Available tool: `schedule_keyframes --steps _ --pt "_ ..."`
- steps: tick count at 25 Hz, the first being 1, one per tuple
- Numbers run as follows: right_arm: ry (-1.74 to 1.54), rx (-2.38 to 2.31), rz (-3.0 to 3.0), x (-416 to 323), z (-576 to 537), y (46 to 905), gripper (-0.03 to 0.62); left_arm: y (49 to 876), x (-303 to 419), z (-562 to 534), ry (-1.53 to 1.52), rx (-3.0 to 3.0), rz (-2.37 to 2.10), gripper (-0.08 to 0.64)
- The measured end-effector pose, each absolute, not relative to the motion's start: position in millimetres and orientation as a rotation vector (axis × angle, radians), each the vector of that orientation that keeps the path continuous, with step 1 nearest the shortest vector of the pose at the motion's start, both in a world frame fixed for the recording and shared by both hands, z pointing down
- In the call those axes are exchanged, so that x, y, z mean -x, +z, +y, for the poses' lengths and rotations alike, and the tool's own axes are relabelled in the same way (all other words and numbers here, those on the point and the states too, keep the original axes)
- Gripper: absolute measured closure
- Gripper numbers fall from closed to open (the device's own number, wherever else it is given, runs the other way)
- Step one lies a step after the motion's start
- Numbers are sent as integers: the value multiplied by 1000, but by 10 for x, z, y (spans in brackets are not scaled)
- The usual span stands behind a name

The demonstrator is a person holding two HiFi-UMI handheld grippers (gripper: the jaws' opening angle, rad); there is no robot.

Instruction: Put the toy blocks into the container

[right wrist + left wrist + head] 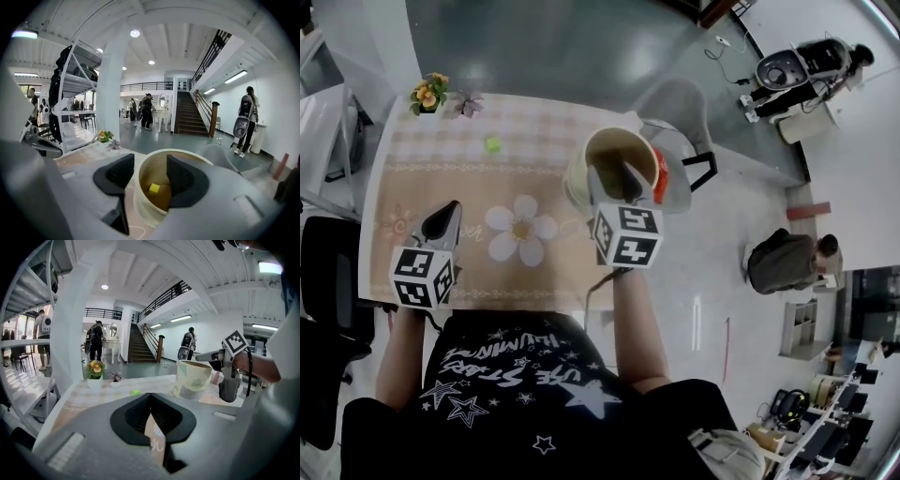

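Probably light and stiff, the yellow block is a small cube with flat faces, and it lies loose on the bottom of the container, low in the middle of the right gripper view. A second piece, the green block, sits on the table in the upper left of the head view, left of the container and well apart from both grippers. It is too small to tell its shape. I judge it just as light, best pinched across two opposite sides and close to the cloth, since smooth plastic could slip from a loose hold.

The right gripper hangs over the container's mouth with its jaws apart and nothing between the pads. The left gripper rests low at the near left of the table, its jaws together and empty.

Faint pale lettering runs across the container's wall in the left gripper view, but it is too blurred to read. The person's dark shirt bears white stars and lettering that appears upside down in the head view; I cannot read it with confidence.
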State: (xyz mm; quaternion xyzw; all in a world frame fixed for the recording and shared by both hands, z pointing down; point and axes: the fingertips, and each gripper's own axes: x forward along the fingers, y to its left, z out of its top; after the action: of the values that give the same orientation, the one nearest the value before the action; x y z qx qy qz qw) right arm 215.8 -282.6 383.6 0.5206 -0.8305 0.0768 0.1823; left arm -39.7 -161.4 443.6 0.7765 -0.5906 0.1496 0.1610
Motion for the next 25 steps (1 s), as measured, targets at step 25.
schedule_keyframes --steps 25 --pt "170 -1158 -2325 57 -3071 4492 371 4804 2091 -1376 398 -1973 -1775 551"
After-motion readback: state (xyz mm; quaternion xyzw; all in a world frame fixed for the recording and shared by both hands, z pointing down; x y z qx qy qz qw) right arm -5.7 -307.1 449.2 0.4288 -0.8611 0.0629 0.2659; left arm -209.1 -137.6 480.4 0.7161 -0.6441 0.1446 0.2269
